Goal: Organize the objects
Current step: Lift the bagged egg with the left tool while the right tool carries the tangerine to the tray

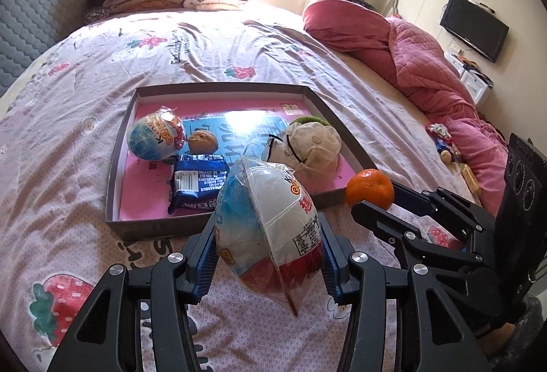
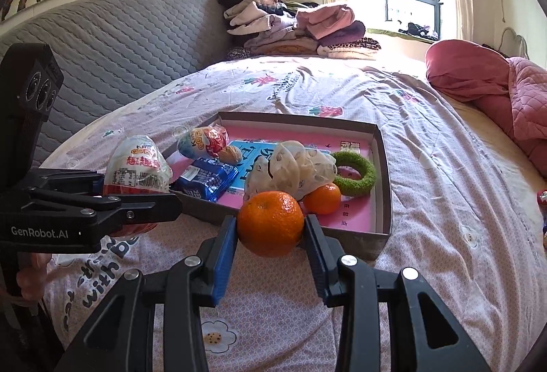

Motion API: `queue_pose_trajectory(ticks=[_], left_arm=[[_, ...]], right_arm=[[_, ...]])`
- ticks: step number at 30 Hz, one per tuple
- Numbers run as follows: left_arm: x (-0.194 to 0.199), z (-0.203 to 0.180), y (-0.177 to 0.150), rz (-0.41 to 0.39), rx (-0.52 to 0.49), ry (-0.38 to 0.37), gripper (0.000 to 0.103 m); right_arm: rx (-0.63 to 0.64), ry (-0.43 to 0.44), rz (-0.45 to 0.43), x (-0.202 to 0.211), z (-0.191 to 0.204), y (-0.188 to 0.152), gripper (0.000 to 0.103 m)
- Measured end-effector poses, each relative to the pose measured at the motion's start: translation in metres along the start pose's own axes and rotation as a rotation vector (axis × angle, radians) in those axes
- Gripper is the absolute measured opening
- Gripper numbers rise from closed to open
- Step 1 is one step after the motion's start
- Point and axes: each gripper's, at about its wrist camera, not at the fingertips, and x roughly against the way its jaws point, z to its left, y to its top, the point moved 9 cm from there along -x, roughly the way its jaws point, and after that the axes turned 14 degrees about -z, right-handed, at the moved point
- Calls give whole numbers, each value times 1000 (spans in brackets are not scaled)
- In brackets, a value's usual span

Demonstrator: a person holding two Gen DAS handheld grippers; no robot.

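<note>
**Readable lettering on the gripper, the wrappers and the bedsheet**

The left gripper [image 2: 136, 197] carries "GenRobot.AI" in white on its black side. The wrapped egg [image 2: 136, 168] it grips shows red Chinese characters above a fine-print panel too small to read. A barcode beginning "6 9277" sits on the blue snack packet [image 1: 198, 184] in the box [image 1: 114, 167]. The bedsheet [image 2: 102, 269] has "with be…" printed in dark letters. The box's pink liner bears large Chinese characters, washed out by glare.
</note>
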Motion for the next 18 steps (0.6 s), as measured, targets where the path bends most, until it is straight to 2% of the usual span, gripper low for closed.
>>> queue_pose_trajectory(ticks=[10, 18], left_arm=[[23, 7, 20, -46, -35, 45, 53], [27, 8, 36, -77, -63, 62, 53]], right_arm=[[19, -9, -62, 14, 4, 34, 40], [29, -15, -76, 10, 4, 46, 40]])
